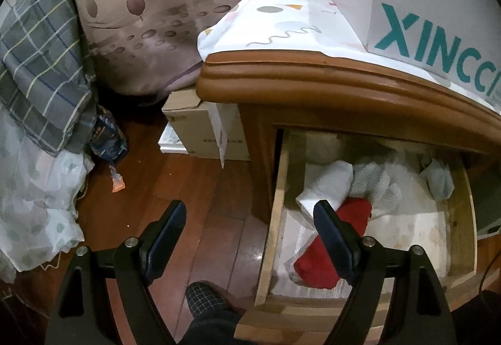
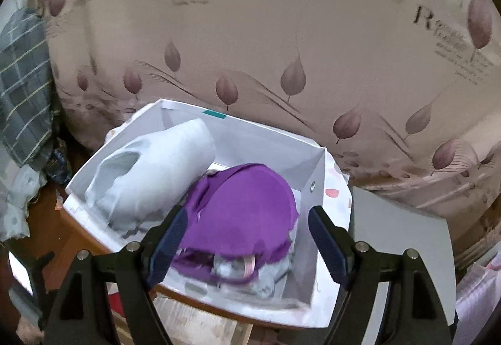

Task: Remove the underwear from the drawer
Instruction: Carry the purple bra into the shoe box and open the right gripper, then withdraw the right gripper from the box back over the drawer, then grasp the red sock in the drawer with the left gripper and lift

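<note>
Hovering with its jaws spread and empty, the right gripper (image 2: 247, 238) hangs over purple underwear (image 2: 244, 213) lying in a white box (image 2: 316, 169) (pale blue fabric (image 2: 147, 175) beside it). The left gripper (image 1: 250, 232), likewise spread wide, holds nothing above the open drawer (image 1: 272, 219), where a red garment (image 1: 341, 238) lies among white cloths.

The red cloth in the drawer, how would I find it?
Find the open wooden drawer under the brown cabinet top. At its front lies the folded red cloth, below a white roll. It is the only red piece; the rest look white or grey.
</note>
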Demonstrator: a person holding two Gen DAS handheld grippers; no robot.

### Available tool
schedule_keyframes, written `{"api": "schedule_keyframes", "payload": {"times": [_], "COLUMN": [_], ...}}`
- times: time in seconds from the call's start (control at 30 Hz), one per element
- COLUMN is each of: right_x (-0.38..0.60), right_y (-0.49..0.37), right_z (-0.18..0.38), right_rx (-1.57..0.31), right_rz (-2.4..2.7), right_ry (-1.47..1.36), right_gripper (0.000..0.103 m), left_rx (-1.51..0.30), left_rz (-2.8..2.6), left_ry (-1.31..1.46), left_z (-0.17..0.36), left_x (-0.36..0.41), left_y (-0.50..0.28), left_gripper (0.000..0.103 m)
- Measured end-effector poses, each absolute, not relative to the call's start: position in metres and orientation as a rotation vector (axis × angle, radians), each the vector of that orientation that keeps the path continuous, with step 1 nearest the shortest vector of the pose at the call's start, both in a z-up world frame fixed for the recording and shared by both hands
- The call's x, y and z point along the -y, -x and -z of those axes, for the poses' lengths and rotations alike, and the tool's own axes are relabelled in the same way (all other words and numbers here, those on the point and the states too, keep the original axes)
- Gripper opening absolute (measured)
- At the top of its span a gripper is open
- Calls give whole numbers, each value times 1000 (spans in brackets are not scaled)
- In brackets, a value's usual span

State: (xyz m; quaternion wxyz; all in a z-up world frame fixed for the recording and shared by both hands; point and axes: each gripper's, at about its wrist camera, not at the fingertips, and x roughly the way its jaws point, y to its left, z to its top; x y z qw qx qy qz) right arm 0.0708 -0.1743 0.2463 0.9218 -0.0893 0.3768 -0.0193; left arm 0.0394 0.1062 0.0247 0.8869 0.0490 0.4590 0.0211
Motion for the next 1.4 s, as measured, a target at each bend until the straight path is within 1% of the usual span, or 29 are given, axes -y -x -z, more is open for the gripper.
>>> {"api": "schedule_keyframes", "payload": {"times": [0.13,0.2,0.33,0.47,0.57,0.7,0.93,1.03,1.17,1.4], "right_x": [178,184,192,195,198,205,211,218,230,241], "right_y": [-35,-18,12,33,39,44,51,50,47,50], "right_z": [-241,-229,-191,-139,-104,-74,-43,-34,-32,-40], "right_rx": [-710,-693,-701,-757,-795,-798,-766,-804,-818,-794], "right_rz": [44,56,75,68,68,104,121,117,112,120], "right_ry": [187,172,170,166,153,121,83,27,-70,-115], "right_gripper": [81,81,81,81,81,81,81,81,81,81], "left_rx": [-953,-956,-954,-958,-961,-983,-1063,-1097,-1157,-1241], "left_rz": [-39,-36,-26,0,8,43,116,150,221,310], "left_ry": [-99,-101,-110,-122,-145,-170,-218,-234,-277,-384], "left_z": [-25,-24,-23,-21,-18,-10,10,19,32,53], "left_x": [-106,-105,-102,-96,-91,-82,-65,-55,-37,-6], "left_y": [-39,-39,-39,-38,-37,-37,-36,-35,-34,-39], "left_gripper": [81,81,81,81,81,81,81,81,81,81]}}
